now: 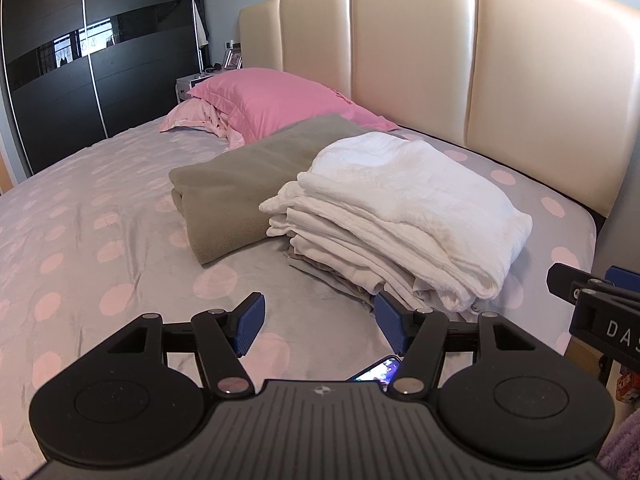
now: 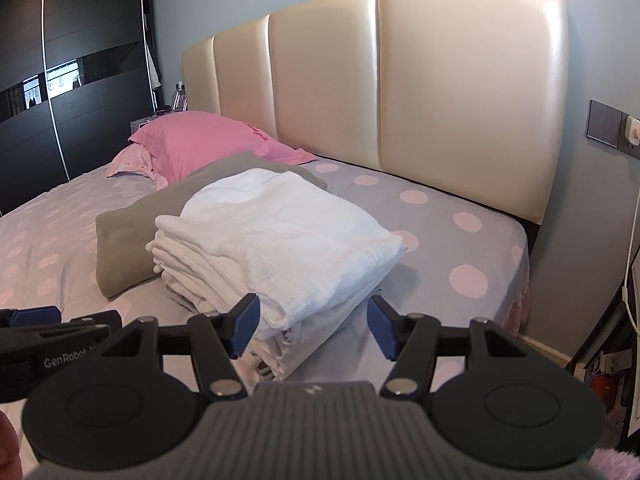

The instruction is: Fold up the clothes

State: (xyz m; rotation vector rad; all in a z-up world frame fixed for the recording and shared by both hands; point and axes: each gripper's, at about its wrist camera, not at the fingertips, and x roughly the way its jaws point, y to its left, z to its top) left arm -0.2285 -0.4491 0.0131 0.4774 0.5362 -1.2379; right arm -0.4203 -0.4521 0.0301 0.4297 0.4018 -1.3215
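A stack of folded white clothes [image 1: 400, 208] [image 2: 280, 240] lies on the bed near the headboard, partly on top of a folded grey-green blanket [image 1: 240, 184] [image 2: 124, 240]. My left gripper [image 1: 320, 326] hovers low over the sheet just in front of the stack, open, with nothing between its blue pads [image 1: 250, 326]. My right gripper [image 2: 314, 328] is open too. The stack's near corner shows in the gap between its fingers, and the pads [image 2: 382, 330] do not touch it. Each gripper appears at the edge of the other's view: the right gripper [image 1: 592, 304], the left gripper [image 2: 52, 328].
The bed sheet [image 1: 100, 240] is grey with pink dots. Pink pillows [image 1: 272, 100] [image 2: 200, 140] lie at the far end, against the cream headboard [image 1: 400, 60]. A lit phone [image 1: 380, 372] rests on the sheet under my left gripper. A dark wardrobe [image 1: 80, 60] stands left; the bed's edge [image 2: 524, 280] drops off right.
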